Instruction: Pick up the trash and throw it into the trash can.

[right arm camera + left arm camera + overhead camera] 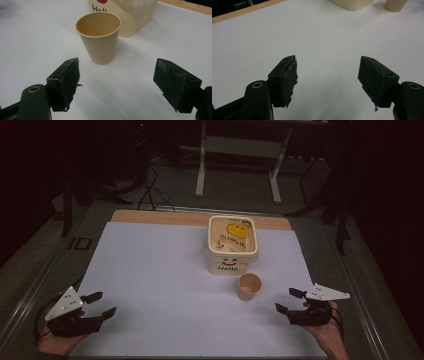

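Observation:
A tan paper cup stands upright and empty on the white sheet, just in front of a cream tub printed "Hello" with a smiley face. The tub holds a yellow smiley packet and pale pieces. My right gripper rests open near the front right, a short way right of the cup. The cup sits ahead of the right gripper, between its spread jaws but apart from them. My left gripper is open at the front left over bare sheet, far from the tub and cup.
A wooden board edge runs along the back of the sheet. Metal rails frame the table sides. Behind the table stand a white frame and dark cables on the floor.

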`<state>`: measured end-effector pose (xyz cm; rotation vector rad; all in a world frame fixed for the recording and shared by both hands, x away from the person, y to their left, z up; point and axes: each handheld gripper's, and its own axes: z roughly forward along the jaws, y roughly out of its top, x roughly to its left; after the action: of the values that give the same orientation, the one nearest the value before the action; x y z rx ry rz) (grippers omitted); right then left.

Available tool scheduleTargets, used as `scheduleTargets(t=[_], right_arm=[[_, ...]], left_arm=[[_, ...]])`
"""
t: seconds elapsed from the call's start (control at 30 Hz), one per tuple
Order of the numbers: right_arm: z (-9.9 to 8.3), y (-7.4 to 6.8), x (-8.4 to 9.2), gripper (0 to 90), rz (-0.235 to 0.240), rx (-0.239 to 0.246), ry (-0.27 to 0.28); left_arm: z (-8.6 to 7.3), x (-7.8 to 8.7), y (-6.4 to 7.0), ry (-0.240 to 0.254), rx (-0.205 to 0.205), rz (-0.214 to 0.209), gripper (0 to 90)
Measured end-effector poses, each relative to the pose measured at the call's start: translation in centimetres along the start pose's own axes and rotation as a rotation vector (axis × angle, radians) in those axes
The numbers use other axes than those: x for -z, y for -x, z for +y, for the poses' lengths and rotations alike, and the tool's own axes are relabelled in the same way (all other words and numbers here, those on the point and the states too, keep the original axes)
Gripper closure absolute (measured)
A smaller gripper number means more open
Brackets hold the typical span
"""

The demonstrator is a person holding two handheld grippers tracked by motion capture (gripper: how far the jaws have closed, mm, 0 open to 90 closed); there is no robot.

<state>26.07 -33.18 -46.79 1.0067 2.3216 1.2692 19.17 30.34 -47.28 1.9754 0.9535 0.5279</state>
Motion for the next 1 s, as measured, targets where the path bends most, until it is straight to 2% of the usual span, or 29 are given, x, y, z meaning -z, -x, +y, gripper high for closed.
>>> scheduleTargets(t=[0.1,0.33,0.77,1.0], right_arm=[[-0.02,-0.06,-0.08,20.1,-0.002,0.001,-0.005],[0.04,-0.07,-0.24,20.1,-0.006,-0.009,-0.009],[0.15,-0.09,-0.25,19.9,-0.017,-0.016,0.000],[0.84,-0.42,-0.45,20.0,-0.022,-0.025,0.010]], left_arm=[[0.04,-0.14,0.05,-0.008,0.002,-0.013,31.4],[0.00,-0.15,0.07,-0.015,-0.003,-0.014,31.4],[0.04,-0.14,0.04,0.004,0.006,-0.014,31.4],[-0.08,-0.11,-0.13,0.011,0.022,-0.011,31.4]])
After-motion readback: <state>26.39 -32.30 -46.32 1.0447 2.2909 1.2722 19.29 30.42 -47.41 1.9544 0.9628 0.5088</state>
